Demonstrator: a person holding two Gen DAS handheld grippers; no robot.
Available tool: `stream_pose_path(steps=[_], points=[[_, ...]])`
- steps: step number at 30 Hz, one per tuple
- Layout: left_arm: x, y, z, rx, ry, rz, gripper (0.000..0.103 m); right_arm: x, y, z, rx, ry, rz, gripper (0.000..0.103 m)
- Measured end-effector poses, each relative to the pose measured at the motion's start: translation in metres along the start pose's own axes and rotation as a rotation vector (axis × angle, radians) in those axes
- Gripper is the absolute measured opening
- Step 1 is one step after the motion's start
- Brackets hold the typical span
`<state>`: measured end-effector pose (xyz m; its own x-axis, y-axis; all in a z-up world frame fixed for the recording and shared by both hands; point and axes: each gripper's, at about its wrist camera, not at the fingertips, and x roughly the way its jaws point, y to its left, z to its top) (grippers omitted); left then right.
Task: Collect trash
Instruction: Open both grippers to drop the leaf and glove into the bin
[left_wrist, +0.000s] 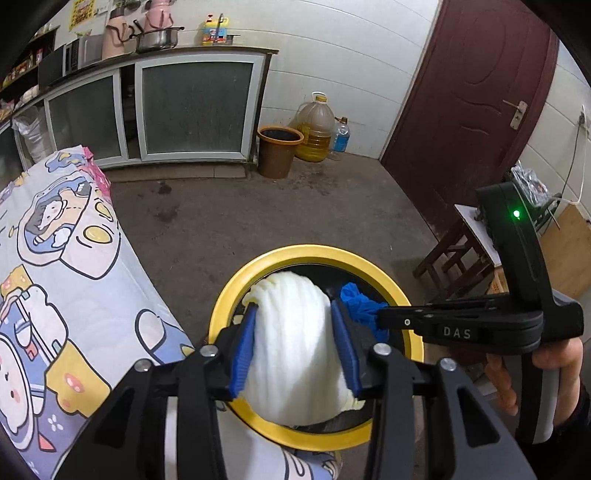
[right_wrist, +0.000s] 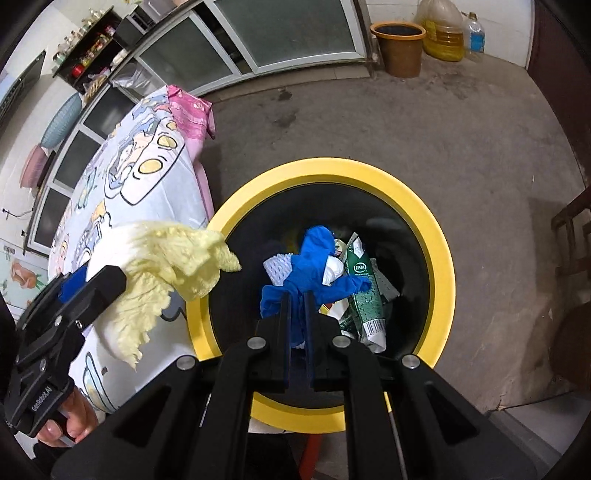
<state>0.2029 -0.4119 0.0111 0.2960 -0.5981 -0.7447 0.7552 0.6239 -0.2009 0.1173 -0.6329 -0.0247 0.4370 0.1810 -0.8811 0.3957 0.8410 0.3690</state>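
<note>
Hovering over the yellow-rimmed bin (right_wrist: 441, 258) beside the table's edge, the left tool (left_wrist: 293, 345) clamps a cabbage leaf (left_wrist: 291, 339) and the right tool (right_wrist: 297, 328) pinches a blue glove (right_wrist: 314, 258), both poised to drop inside.

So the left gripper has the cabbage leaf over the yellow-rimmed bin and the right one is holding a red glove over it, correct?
Not quite: the glove in the right gripper is blue, as the right wrist view shows. The left gripper does hold the cabbage leaf over the yellow-rimmed bin.
</note>
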Motion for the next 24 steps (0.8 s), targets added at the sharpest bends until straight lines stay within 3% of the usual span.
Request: stream_pose_path(steps=[1,3,4,5,7,8,9,11,13,15,18,21,24], points=[[-0.001,0.000,0.000,-0.004,-0.008,0.005,0.045,-0.001,-0.002,0.001,0.006,-0.003,-0.003,0.008],[-0.006,0.002,0.001,-0.006,-0.029,0.021,0.064,-0.003,-0.005,0.001,0.014,-0.007,-0.026,0.009],[-0.009,0.004,0.001,-0.014,-0.042,0.030,0.080,-0.003,-0.007,0.002,0.023,-0.007,-0.031,0.010],[-0.014,0.006,0.001,-0.025,-0.059,0.034,0.084,-0.002,-0.011,0.001,0.040,-0.003,-0.030,0.016],[-0.022,0.014,-0.001,-0.054,-0.075,0.017,0.085,-0.002,-0.016,-0.003,0.056,-0.005,-0.038,0.030],[-0.025,0.016,-0.001,-0.059,-0.079,0.015,0.088,-0.004,-0.018,-0.005,0.068,-0.016,-0.045,0.047],[-0.030,0.020,-0.003,-0.067,-0.092,0.026,0.090,-0.005,-0.019,-0.006,0.075,-0.026,-0.046,0.054],[-0.041,0.025,-0.008,-0.071,-0.124,0.049,0.094,-0.009,-0.016,-0.013,0.077,-0.045,-0.075,0.054],[-0.055,0.031,-0.016,-0.075,-0.160,0.066,0.095,-0.013,-0.012,-0.019,0.068,-0.069,-0.122,0.061],[-0.072,0.039,-0.025,-0.088,-0.194,0.085,0.095,-0.020,-0.009,-0.028,0.094,-0.130,-0.142,0.084],[-0.102,0.053,-0.041,-0.125,-0.251,0.127,0.095,-0.030,-0.001,-0.039,0.107,-0.240,-0.207,0.089],[-0.133,0.075,-0.059,-0.186,-0.299,0.112,0.095,-0.043,0.020,-0.056,0.083,-0.378,-0.292,0.095],[-0.167,0.092,-0.078,-0.227,-0.368,0.206,0.095,-0.057,0.047,-0.075,0.039,-0.494,-0.359,0.095]])
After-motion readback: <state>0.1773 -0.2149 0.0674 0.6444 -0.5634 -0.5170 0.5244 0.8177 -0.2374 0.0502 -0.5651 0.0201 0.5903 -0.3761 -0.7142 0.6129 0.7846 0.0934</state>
